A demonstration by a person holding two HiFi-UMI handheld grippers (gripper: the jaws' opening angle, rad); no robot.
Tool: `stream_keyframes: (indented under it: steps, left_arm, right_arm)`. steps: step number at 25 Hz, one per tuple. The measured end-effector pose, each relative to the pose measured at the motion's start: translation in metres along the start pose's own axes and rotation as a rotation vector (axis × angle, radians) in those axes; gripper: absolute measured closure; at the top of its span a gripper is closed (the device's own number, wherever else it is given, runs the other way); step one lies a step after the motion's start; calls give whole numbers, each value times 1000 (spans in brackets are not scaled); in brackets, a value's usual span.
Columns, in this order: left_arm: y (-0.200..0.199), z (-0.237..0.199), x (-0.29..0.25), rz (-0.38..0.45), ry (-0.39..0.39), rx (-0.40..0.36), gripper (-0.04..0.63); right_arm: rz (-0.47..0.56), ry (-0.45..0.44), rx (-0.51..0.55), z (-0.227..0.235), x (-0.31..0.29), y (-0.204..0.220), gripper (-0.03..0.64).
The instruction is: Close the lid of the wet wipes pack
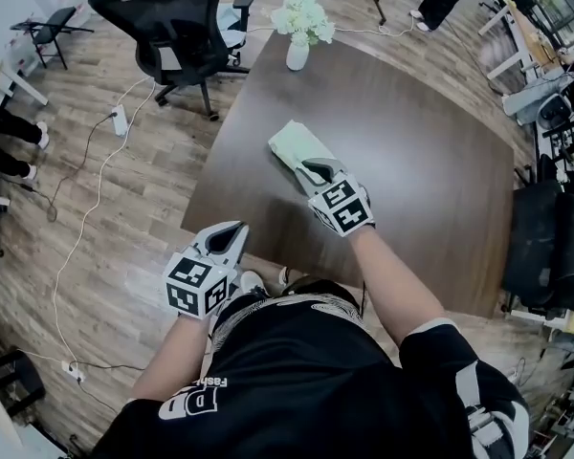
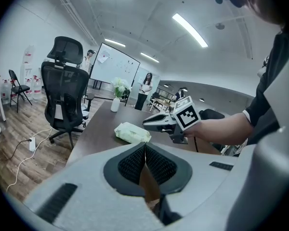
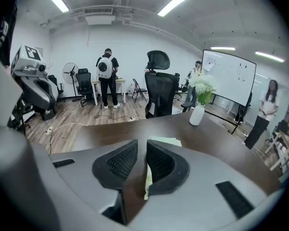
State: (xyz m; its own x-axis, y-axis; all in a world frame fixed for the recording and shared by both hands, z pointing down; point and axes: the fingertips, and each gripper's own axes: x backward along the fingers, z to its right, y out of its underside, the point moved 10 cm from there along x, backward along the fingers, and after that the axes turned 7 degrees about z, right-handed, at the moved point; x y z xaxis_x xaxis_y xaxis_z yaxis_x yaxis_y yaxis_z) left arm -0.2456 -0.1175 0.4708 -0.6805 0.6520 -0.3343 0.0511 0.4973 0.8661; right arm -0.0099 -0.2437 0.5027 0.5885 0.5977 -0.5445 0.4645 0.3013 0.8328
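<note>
While my left gripper (image 1: 235, 229) idles shut, my right gripper (image 1: 313, 167) hovers over the pack (image 1: 289, 142), fingers narrowly apart, likely to press it closed.

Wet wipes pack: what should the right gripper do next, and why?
Probably draw the right gripper back off the wet wipes pack. In the left gripper view the pack lies flat with no flap standing up, so its lid looks closed, and the jaws stand slightly apart, holding nothing.

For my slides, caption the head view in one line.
Right tongs poised over the wet wipes pack on a dark table; left tongs waiting at its edge.
</note>
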Motion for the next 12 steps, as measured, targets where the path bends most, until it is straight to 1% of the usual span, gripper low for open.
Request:
stream_keyframes:
  steps: [2,4,7,9,12]
  left_arm:
    - [-5,1,4,16,8,-9,575]
    - [-10,3,7,33,22,-13,575]
    - [-13,12,13,46,51,-18,575]
    - [-13,20,19,47,70,-27,575]
    - [-13,28,25,47,94,-48,575]
  right_arm:
    - [43,-5,-80,-10,16,-2,554]
    - [99,-20,-197,-20,32,-1,555]
    - [172,-53,-359,-39,55,4,580]
    - [202,-75,-402,-53,71,5,598]
    - [234,-88,-395,-70,91,5,611]
